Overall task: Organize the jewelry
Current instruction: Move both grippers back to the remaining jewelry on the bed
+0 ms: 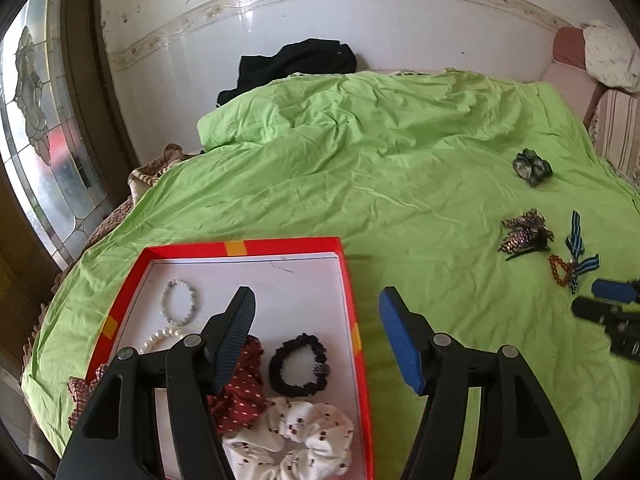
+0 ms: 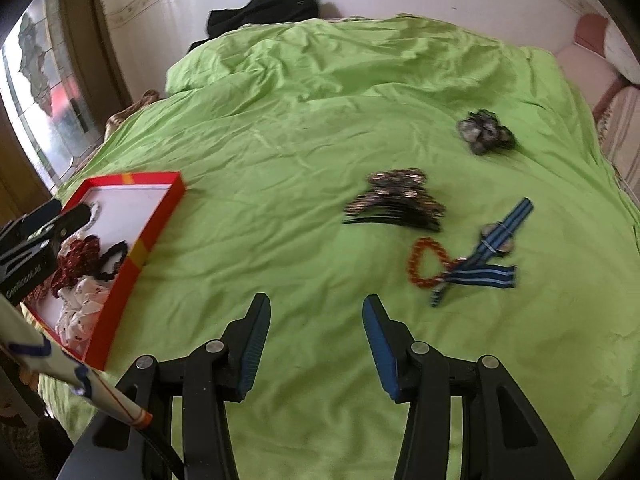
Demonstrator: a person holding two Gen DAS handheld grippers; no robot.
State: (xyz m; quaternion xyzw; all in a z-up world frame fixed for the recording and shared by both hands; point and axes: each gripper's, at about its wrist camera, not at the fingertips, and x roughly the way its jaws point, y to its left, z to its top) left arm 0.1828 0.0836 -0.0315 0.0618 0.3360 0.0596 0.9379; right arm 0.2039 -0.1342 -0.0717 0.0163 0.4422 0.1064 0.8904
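Note:
A red box (image 1: 348,280) with a white floor lies on the green bedsheet and holds a pale bead bracelet (image 1: 180,302), a pearl bracelet (image 1: 160,338), a black scrunchie (image 1: 298,364), a maroon dotted scrunchie (image 1: 244,396) and a white printed scrunchie (image 1: 304,440). My left gripper (image 1: 316,296) hangs open over the box's right rim, nothing between its fingers. My right gripper (image 2: 316,300) is open and empty above bare sheet. Ahead and to its right lie a beaded hair claw (image 2: 394,200), an orange bead bracelet (image 2: 426,262), a blue striped ribbon bow (image 2: 488,256) and a grey scrunchie (image 2: 484,132).
A checked scrunchie (image 1: 80,396) sits at the box's left edge. The green sheet (image 2: 280,140) bunches into a ridge at the back, with a black garment (image 1: 296,64) against the tiled wall. A patterned glass window (image 1: 36,128) is at left, pillows (image 1: 608,56) far right.

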